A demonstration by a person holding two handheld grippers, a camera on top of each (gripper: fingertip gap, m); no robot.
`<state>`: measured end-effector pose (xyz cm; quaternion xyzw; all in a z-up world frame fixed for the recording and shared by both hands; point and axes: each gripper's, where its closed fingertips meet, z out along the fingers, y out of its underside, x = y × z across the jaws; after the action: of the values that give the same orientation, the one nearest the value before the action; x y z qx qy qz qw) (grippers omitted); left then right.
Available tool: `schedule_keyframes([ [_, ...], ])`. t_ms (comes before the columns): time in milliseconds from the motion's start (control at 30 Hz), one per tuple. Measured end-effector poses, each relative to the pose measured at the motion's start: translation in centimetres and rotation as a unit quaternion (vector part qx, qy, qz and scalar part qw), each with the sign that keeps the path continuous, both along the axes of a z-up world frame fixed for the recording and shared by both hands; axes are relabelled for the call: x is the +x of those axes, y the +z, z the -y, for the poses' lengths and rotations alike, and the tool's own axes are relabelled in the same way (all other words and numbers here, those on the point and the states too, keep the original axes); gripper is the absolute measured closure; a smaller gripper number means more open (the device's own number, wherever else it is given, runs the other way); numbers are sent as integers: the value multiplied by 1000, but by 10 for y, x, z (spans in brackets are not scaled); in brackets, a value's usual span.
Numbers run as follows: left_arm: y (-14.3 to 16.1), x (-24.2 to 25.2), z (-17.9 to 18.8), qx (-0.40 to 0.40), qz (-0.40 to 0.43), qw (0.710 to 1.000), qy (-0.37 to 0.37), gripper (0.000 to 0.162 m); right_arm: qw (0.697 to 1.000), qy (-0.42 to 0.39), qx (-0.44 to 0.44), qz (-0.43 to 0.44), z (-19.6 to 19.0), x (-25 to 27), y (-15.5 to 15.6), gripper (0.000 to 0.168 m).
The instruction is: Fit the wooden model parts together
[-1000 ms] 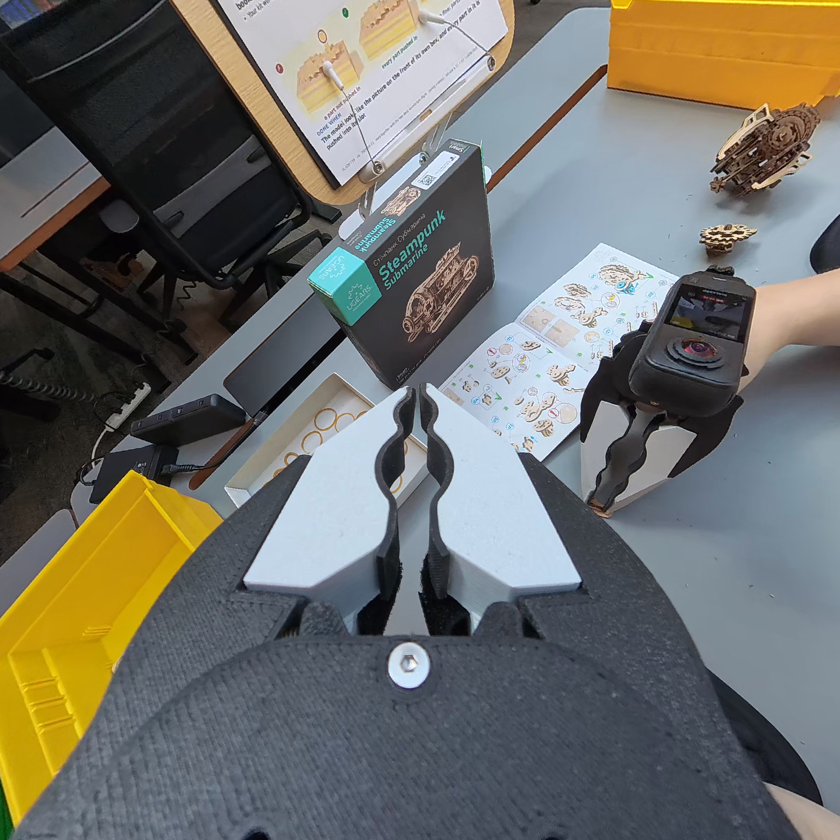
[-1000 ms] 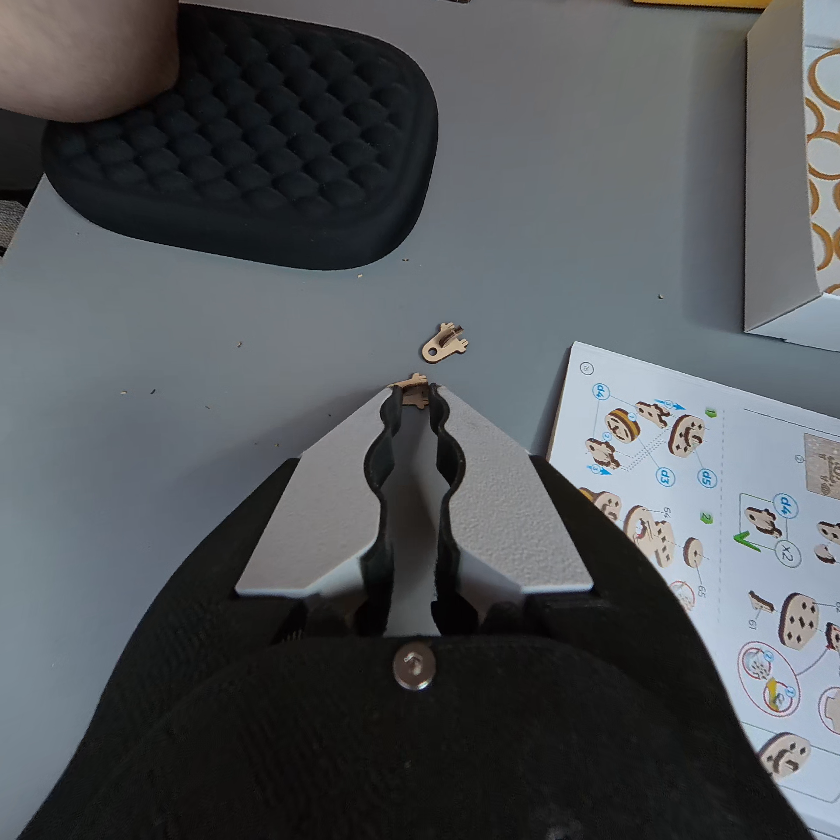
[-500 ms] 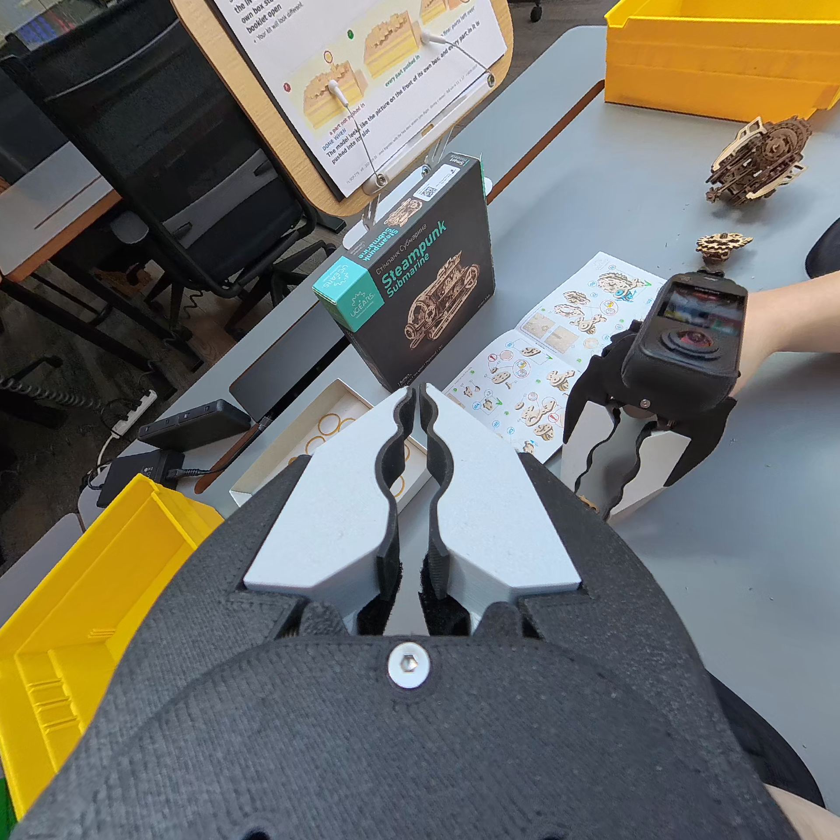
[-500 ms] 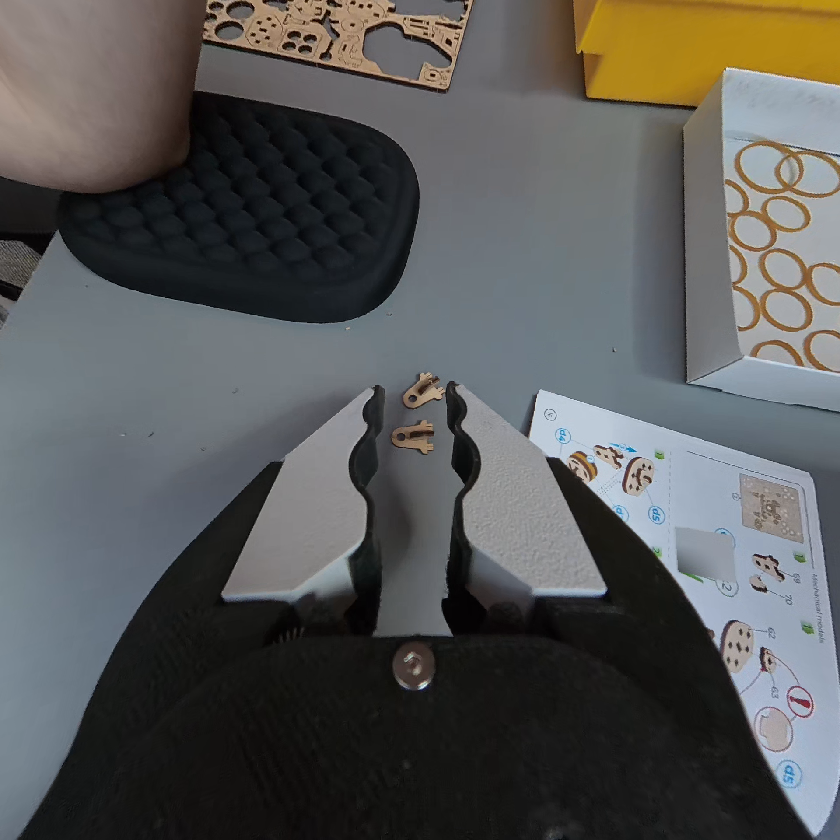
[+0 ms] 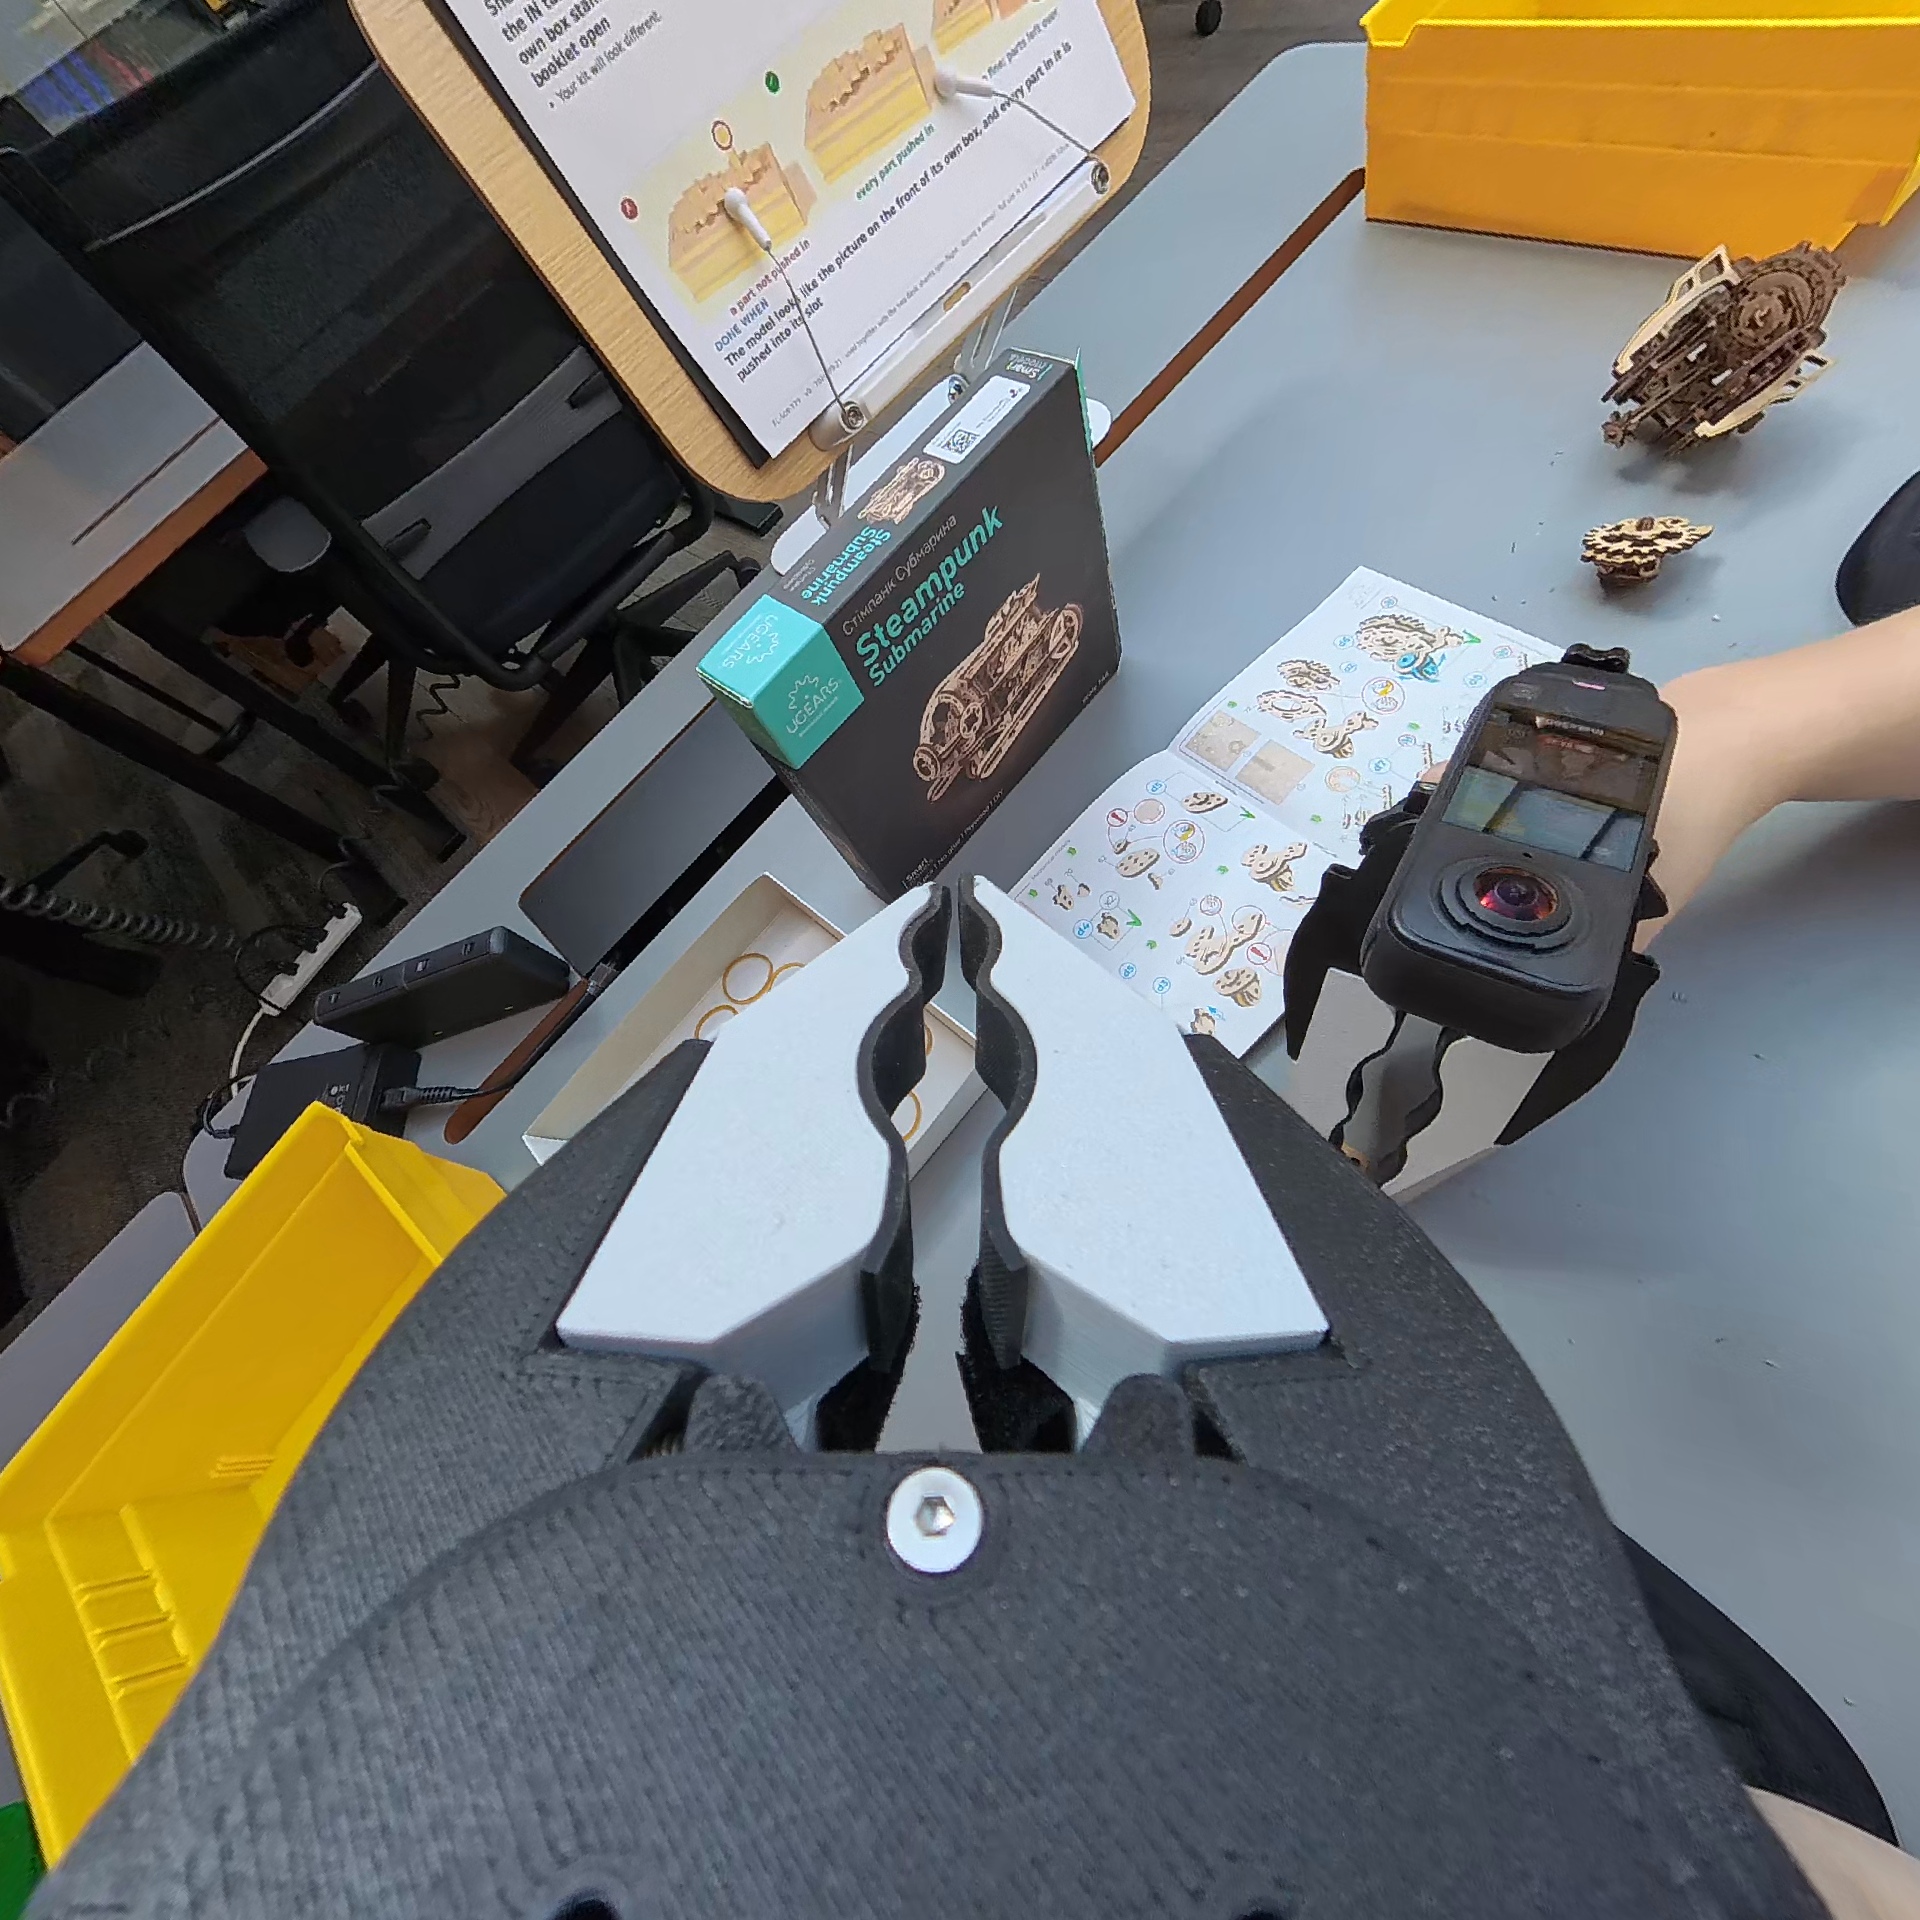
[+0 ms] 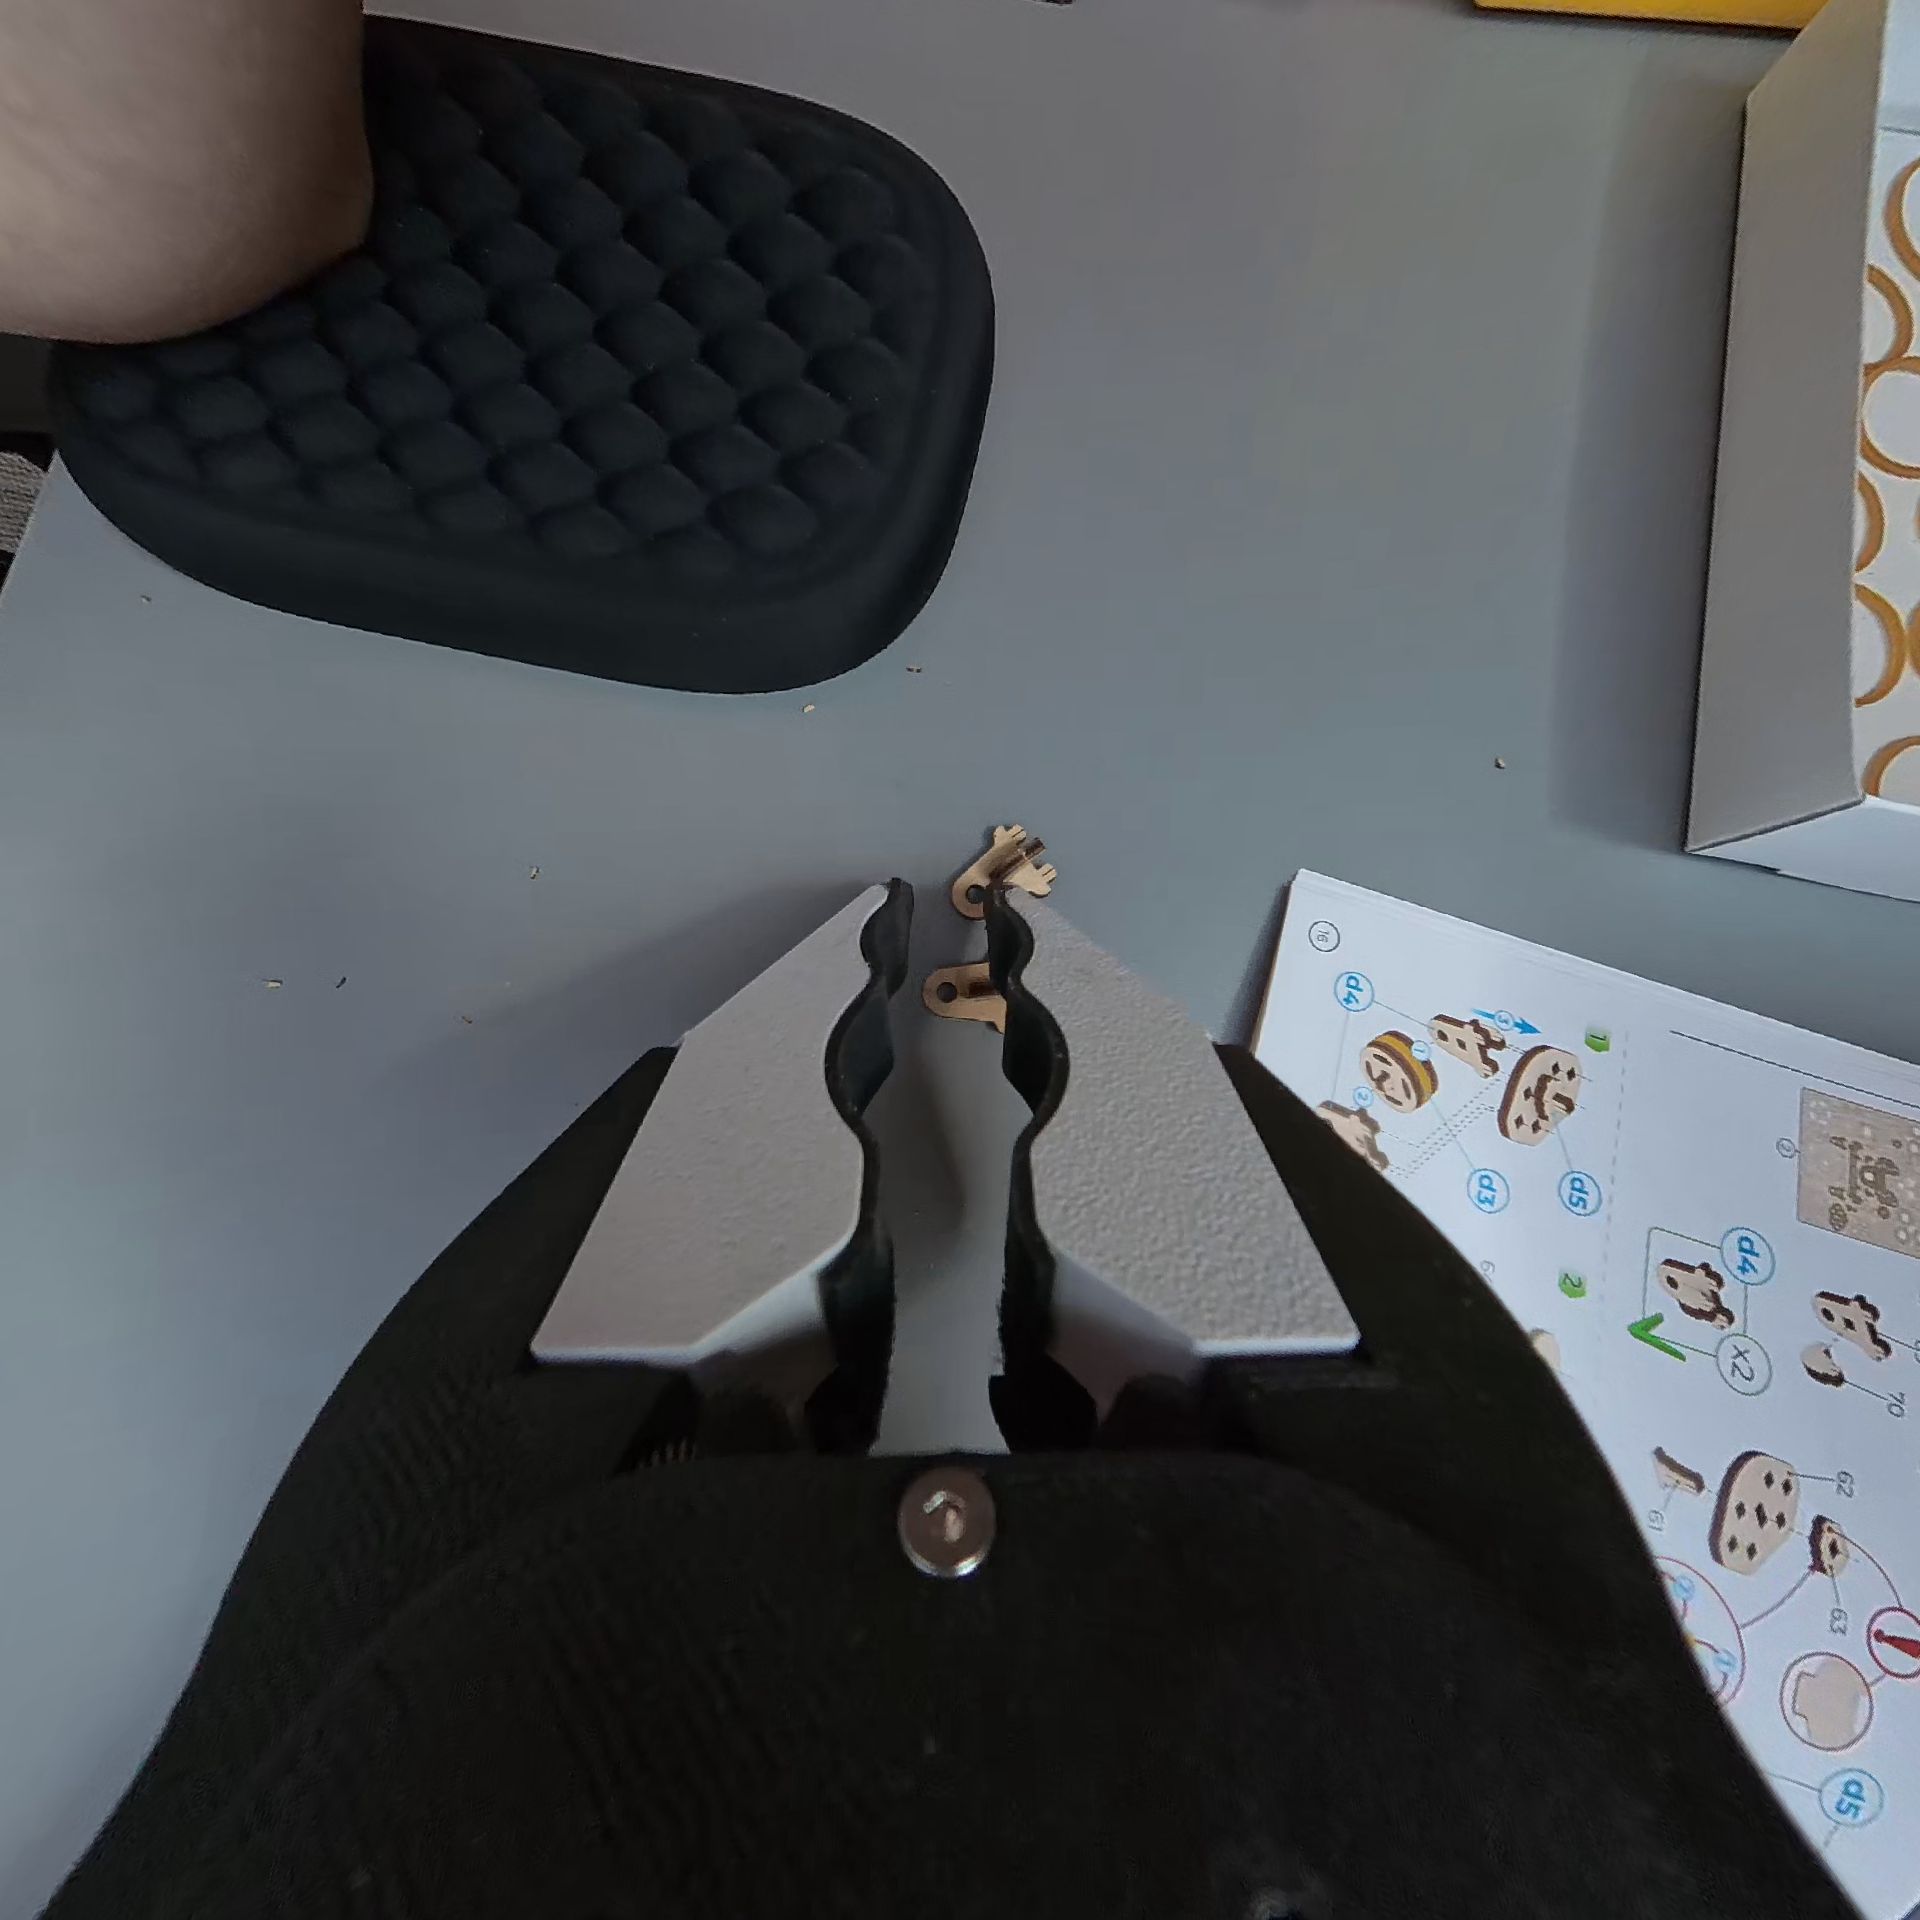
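Observation:
Two small flat wooden parts lie on the grey table in the right wrist view. One part [image 6: 1006,868] lies just beyond my right fingertip. The other part [image 6: 958,992] lies between the fingers, against the right pad. My right gripper [image 6: 945,896] is low over them, its jaws a narrow gap apart, clamping nothing. It also shows in the left wrist view [image 5: 1397,1138], tips down at the table. My left gripper [image 5: 956,896] is shut and empty, held above the table. A part-built wooden model [image 5: 1725,332] and a small gear assembly [image 5: 1644,545] sit at the far right.
An open instruction booklet [image 6: 1610,1195] lies right of the parts. A black dimpled pad [image 6: 540,384] with an arm [image 6: 156,156] on it lies beyond them. A white box of rubber bands [image 6: 1787,468], the kit box [image 5: 935,665] and yellow bins [image 5: 1631,114] [image 5: 187,1403] stand around. Spacing between my two grippers at the tips: around 25 centimeters. The small gear assembly [image 5: 1644,545] is about 35 centimeters from my right fingertips and 45 centimeters from my left.
My right gripper let go of the small wooden part it held, opened wide, then came down again with narrower jaws around one of the parts. My left gripper stayed shut and barely moved.

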<state>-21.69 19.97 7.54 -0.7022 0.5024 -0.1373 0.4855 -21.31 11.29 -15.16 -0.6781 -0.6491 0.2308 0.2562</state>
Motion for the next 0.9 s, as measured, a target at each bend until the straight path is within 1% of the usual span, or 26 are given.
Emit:
schedule_keyframes([
  [200, 1, -1, 0, 2, 3, 1000, 2, 162, 1000, -11, -1, 15, 3, 3, -4, 154],
  [333, 2, -2, 0, 3, 4, 1000, 3, 162, 1000, -2, -20, 1, 9, -4, -5, 154],
  [433, 2, -2, 0, 3, 2, 1000, 3, 162, 1000, 2, -13, -6, 8, -5, -3, 153],
  [533, 2, -2, 0, 4, 3, 1000, 2, 162, 1000, -3, 3, -6, -1, 6, 3, 153],
  [667, 2, -4, -1, 3, 5, 1000, 3, 162, 1000, 2, 22, -8, -12, 34, 7, 146],
  [767, 2, -5, -2, 2, 7, 1000, 6, 162, 1000, -18, -15, -14, -12, 42, 3, 147],
  [833, 1, -6, -2, 2, 6, 1000, 7, 162, 1000, -15, 1, -16, -14, 46, 12, 147],
  [900, 1, -6, -2, 3, 4, 1000, 8, 162, 999, -32, 39, -19, -27, 61, 34, 147],
])
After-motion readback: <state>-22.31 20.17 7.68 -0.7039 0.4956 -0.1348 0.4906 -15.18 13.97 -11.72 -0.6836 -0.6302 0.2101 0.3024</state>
